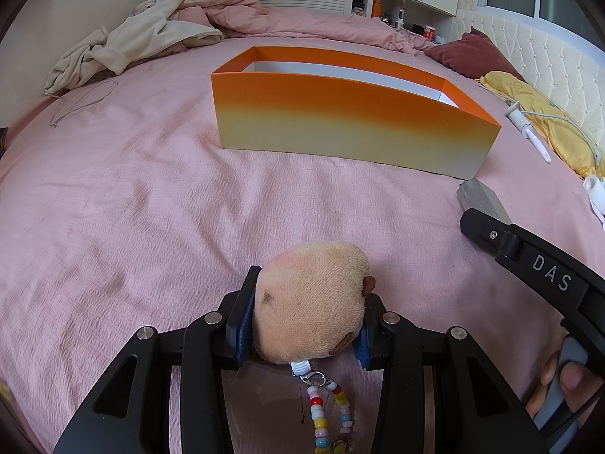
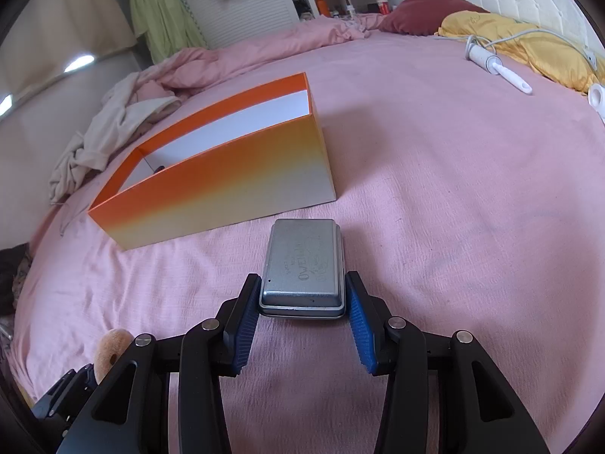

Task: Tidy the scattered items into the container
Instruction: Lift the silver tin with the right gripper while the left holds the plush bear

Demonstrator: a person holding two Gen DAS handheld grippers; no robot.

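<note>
A tan plush toy sits nearest the left wrist camera, squeezed between the blue pads of the left gripper, whose jaws are partly closed and pressing its sides; a string of coloured beads hangs from its clip toward the lens. In the right wrist view the right gripper has its jaws partly closed on the near end of a flat silver tin, both pads meeting the tin's long sides while the tin lies on the pink bedsheet. The orange-and-cream box, open at the top with a white inside, stands on the sheet past both grippers, toward the far side of the bed; the tin's far end is just beside the box's near wall. A person's fingers show at the lower right of the left view. White corded devices and a yellow pillow lie near the headboard edge, and rumpled cream clothing lies at the far left edge.
</note>
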